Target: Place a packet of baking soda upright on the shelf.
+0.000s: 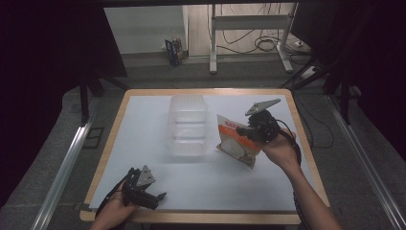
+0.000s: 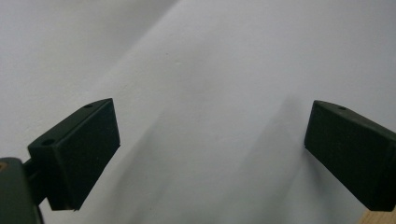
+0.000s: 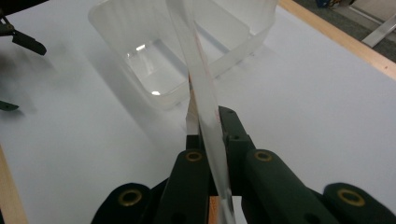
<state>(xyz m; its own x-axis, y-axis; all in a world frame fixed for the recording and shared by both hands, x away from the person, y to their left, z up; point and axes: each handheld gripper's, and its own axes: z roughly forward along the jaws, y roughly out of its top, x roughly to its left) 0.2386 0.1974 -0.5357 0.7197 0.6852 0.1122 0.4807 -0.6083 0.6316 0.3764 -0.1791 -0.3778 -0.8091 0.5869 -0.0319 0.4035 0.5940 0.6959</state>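
Observation:
A flat white and orange packet (image 1: 234, 142) hangs tilted above the table, right of centre. My right gripper (image 1: 242, 131) is shut on its upper right edge. In the right gripper view the packet (image 3: 200, 74) shows edge-on as a thin pale strip clamped between the two black jaws of the right gripper (image 3: 208, 127). A clear plastic container (image 1: 187, 125) stands open-topped on the white table, just left of the packet; from the right gripper it appears as the container (image 3: 159, 70) beyond the packet. My left gripper (image 1: 159, 196) rests open near the front left edge, its left gripper jaws (image 2: 210, 154) wide apart over bare white surface.
The table (image 1: 143, 148) has a white top with a wooden rim. Beyond its far edge are a metal desk frame (image 1: 249, 33), cables on the floor and a small box (image 1: 174, 50). Dark panels stand on both sides.

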